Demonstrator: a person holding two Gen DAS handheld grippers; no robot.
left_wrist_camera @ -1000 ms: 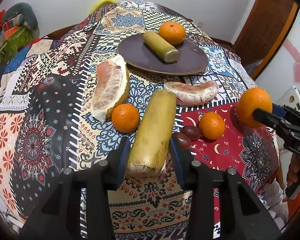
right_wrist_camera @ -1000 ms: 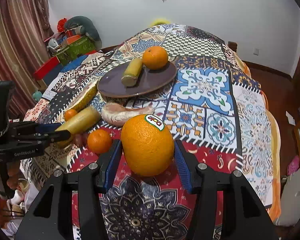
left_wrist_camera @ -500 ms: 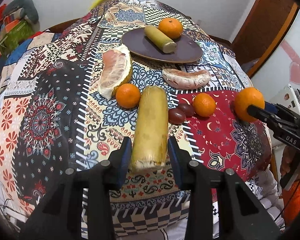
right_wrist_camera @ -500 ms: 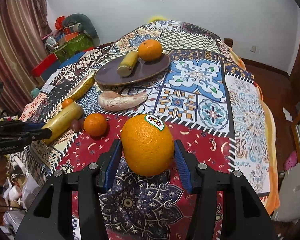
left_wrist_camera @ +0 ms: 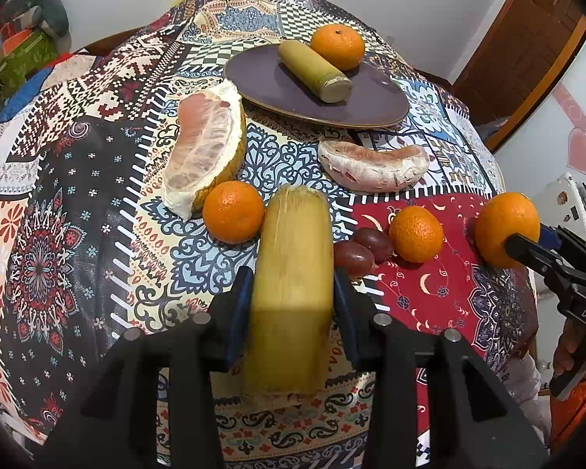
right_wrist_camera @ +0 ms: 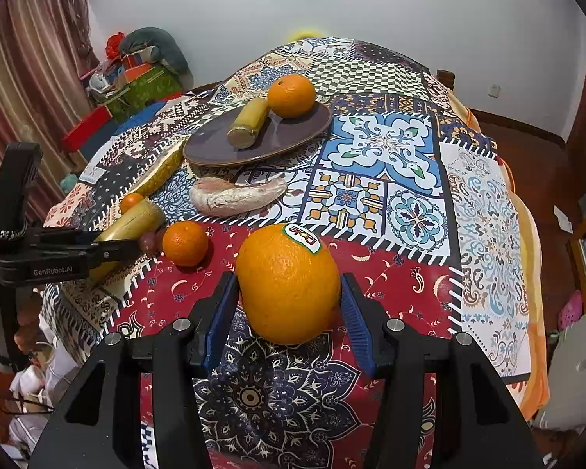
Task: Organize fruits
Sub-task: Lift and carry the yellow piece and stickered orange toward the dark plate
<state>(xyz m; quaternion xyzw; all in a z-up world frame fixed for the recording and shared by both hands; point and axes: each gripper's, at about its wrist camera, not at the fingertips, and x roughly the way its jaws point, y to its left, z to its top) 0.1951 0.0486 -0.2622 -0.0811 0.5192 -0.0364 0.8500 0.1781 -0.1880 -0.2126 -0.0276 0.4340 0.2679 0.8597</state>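
Note:
My left gripper (left_wrist_camera: 291,312) is shut on a long yellow sugarcane piece (left_wrist_camera: 293,273) held over the table's near edge. My right gripper (right_wrist_camera: 289,312) is shut on a large stickered orange (right_wrist_camera: 289,285); it also shows at the right of the left wrist view (left_wrist_camera: 506,228). A dark purple plate (left_wrist_camera: 285,86) at the back holds a short cane piece (left_wrist_camera: 314,70) and an orange (left_wrist_camera: 338,47). On the cloth lie a peeled pomelo half (left_wrist_camera: 205,144), a pomelo segment (left_wrist_camera: 373,166), two small oranges (left_wrist_camera: 233,211) (left_wrist_camera: 416,233) and two dark grapes (left_wrist_camera: 365,250).
The table wears a patchwork cloth (right_wrist_camera: 390,148) that drops off on all sides. Clutter and boxes (right_wrist_camera: 136,74) stand at the back left by a curtain. A wooden door (left_wrist_camera: 527,47) is at the right.
Both grippers pulled back and rose half a second ago, then came forward and lower again, each still holding its fruit. Fruits on the cloth have not moved.

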